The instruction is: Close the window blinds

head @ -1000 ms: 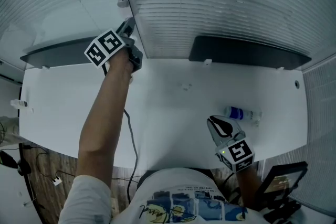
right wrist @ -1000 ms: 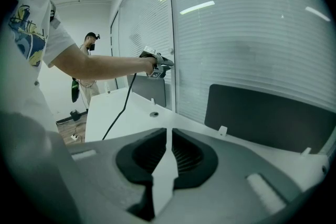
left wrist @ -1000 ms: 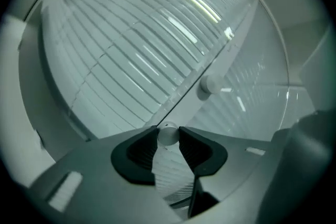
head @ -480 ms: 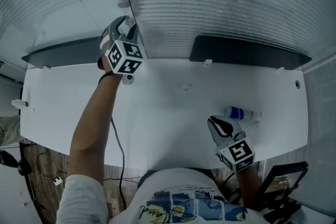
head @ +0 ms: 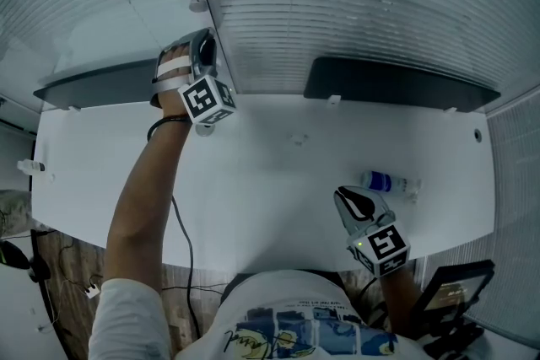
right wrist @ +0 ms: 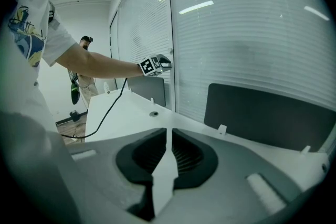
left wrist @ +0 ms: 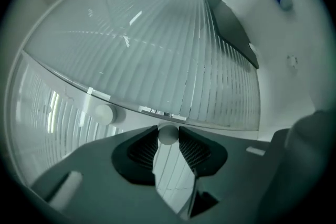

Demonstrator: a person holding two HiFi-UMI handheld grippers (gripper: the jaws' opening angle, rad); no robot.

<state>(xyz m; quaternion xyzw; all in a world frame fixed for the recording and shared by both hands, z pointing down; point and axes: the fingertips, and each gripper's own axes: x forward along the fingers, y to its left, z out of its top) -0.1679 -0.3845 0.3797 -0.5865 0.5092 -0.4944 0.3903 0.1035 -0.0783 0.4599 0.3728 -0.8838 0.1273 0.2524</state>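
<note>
Turning the slats was the step in hand, I judged — the left gripper [head: 204, 46], at eleven o'clock by the blinds [head: 354, 4], had just closed its jaws on the white knob [left wrist: 168, 135]. The right gripper [head: 351, 198] hung at five o'clock, jaws together, empty. Next move — roll that knob without slipping

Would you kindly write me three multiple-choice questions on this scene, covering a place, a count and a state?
1. The clear plastic bottle with a blue label lies: A on the white desk; B on the floor; C in a gripper.
2. Dark grey panels at the desk's far edge: A one; B two; C four.
3. The right gripper's jaws are: A wide apart; B clamping the bottle; C together, empty.
Answers: A, it rests on the desktop; B, one left, one right; C, its view shows the tips meeting.
</note>
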